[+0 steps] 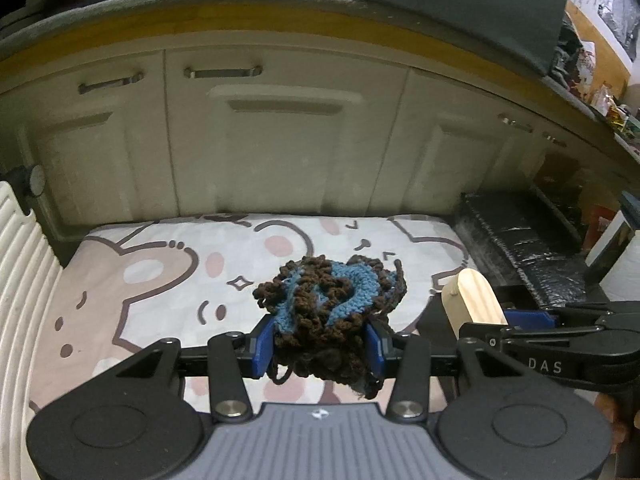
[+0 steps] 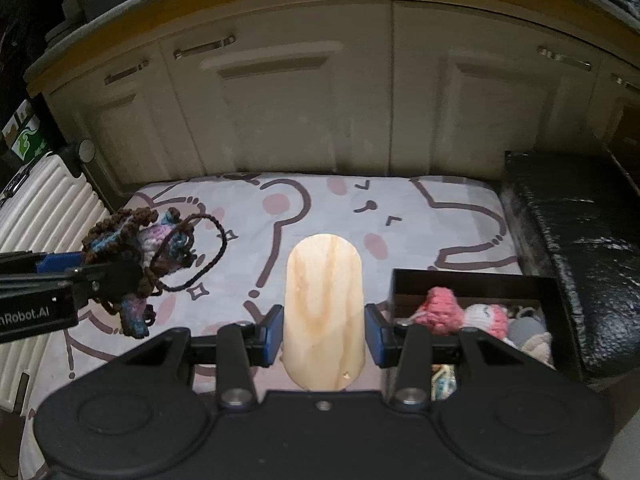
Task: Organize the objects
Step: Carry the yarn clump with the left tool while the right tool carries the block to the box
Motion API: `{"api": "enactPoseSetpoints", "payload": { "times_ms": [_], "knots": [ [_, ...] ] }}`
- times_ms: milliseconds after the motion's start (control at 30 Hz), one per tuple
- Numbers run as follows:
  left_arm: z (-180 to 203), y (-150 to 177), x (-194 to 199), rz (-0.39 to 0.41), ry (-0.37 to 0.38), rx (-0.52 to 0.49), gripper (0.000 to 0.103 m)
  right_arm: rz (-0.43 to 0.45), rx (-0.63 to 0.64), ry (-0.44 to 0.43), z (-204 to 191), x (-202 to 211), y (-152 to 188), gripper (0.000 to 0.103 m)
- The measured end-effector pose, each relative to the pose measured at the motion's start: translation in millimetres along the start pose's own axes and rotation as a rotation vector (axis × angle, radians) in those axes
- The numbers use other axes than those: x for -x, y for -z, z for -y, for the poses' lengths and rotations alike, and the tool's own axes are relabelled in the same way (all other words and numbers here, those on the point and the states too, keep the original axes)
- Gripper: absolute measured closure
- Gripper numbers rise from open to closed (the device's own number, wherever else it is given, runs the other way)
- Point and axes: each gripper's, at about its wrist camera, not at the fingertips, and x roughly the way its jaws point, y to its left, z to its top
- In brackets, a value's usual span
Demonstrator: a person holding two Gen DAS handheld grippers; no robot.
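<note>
My left gripper (image 1: 320,344) is shut on a brown and blue crocheted piece (image 1: 328,300) and holds it above the cartoon-print mat (image 1: 160,280). The piece also shows in the right wrist view (image 2: 140,256), with a loose yarn loop hanging from it. My right gripper (image 2: 324,336) is shut on a rounded light wooden block (image 2: 324,304), held above the mat (image 2: 440,216). The block also shows at the right of the left wrist view (image 1: 472,300). A black box (image 2: 472,280) to the right holds pink and white crocheted toys (image 2: 460,314).
Cream cabinet doors (image 1: 280,140) with metal handles stand behind the mat. A white ribbed suitcase (image 2: 44,200) stands at the left. A black wrapped bench (image 2: 568,240) lies at the right, behind the box.
</note>
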Motion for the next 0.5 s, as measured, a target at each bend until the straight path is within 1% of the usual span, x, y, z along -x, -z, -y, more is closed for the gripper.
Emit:
{"api": "enactPoseSetpoints", "payload": {
  "times_ms": [300, 500],
  "knots": [
    [30.8, -3.1, -6.4, -0.006, 0.05, -0.024, 0.056, 0.003, -0.065, 0.043, 41.6, 12.9, 9.6, 0.059],
    [53.8, -2.7, -11.8, -0.019, 0.098, -0.043, 0.056, -0.042, -0.085, 0.088, 64.7, 6.7, 20.4, 0.059]
  ]
}}
